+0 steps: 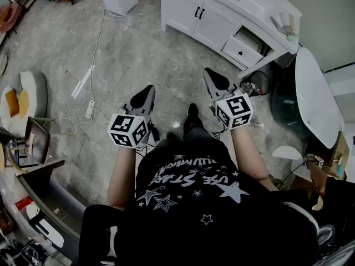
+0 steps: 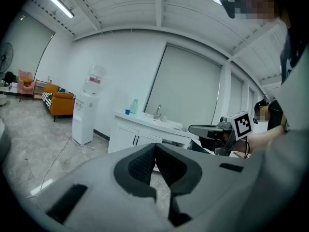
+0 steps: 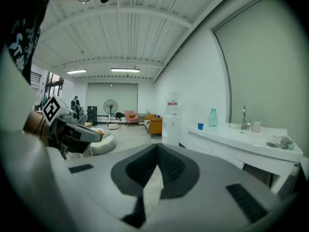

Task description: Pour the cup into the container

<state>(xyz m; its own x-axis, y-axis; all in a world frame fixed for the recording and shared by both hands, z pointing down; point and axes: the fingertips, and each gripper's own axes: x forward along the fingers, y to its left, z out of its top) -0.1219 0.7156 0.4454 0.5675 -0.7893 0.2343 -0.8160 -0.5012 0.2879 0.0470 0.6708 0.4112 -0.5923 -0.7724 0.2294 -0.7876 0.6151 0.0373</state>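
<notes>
1. Your left gripper point(image 1: 148, 91) is clenched: in the left gripper view its pads meet with nothing between them.
2. Your right gripper point(image 1: 210, 72) is clenched too, and it is empty.
3. You hold both over bare floor point(image 1: 127, 54), side by side and apart from each other. Each points slightly downward.
4. The cup point(image 3: 200, 126) is blue and stands upright on the white bench point(image 3: 241, 140). It is near the bench's end closest to the water dispenser point(image 3: 171, 122), just beside a green bottle point(image 3: 213, 117).
5. A tap point(image 3: 244, 117) and a white mug point(image 3: 256, 126) sit further along the bench top, toward its other end.
6. Open floor lies between your grippers and the bench's front edge.
7. At the bench's right end a drawer point(image 1: 242, 51) juts out, near your right gripper.
8. A cable and power strip point(image 1: 89, 108) lie on the floor to your left.
9. A round table point(image 1: 313, 93) stands to your right, beyond the bench's right corner.
</notes>
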